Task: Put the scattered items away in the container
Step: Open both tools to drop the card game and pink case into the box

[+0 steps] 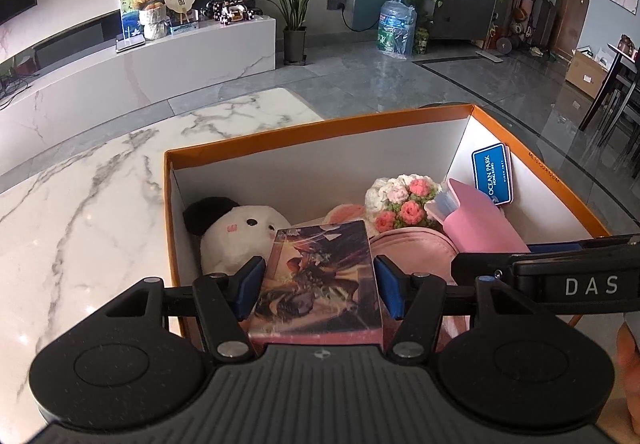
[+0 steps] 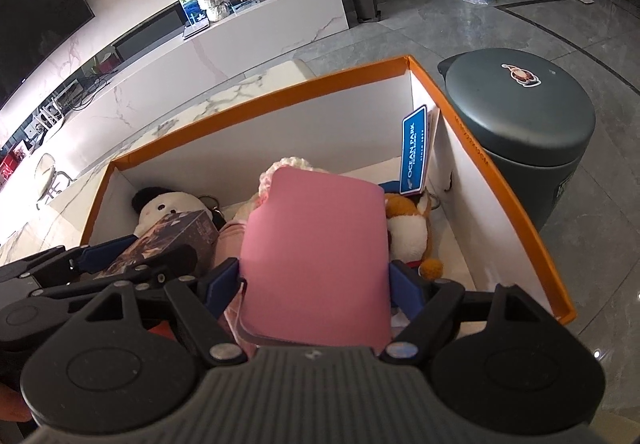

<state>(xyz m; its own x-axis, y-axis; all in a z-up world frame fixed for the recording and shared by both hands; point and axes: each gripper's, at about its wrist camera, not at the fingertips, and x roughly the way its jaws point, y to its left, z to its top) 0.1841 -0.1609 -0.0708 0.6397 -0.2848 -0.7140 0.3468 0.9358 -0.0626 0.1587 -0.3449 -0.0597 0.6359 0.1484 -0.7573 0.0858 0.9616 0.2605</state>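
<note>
Both grippers sit over the orange-rimmed box (image 1: 320, 124) w/ loads between the pads; left gripper (image 1: 318, 290) clamps a printed card box (image 1: 320, 276) by its long sides, right gripper (image 2: 316, 284) pinches a pink case (image 2: 316, 256) the same way; both items hang inside the box mouth, above what's already in it.

Already inside: panda plush (image 1: 236, 228), crochet bouquet (image 1: 404, 200), pink pouch (image 1: 412, 248), blue Ocean Park tag (image 1: 492, 174) leaning on the right wall, fox plush (image 2: 408, 228) by the near right corner; marble table (image 1: 80, 204) in view beside the box shows no loose items, though much of it is out of frame.

To do this well: lower each load flat onto the soft pile before letting go; keep the two tools apart, they're nearly crossing at centre; spread pads only once the weight rests.

Materials: card box is rigid, glossy, sharp-edged; case looks matte, smooth, rounded corners, prob. silicone or leatherette, hard to say; plush and crochet below will give and may tilt whatever lands on them; box walls are stiff white card.
</note>
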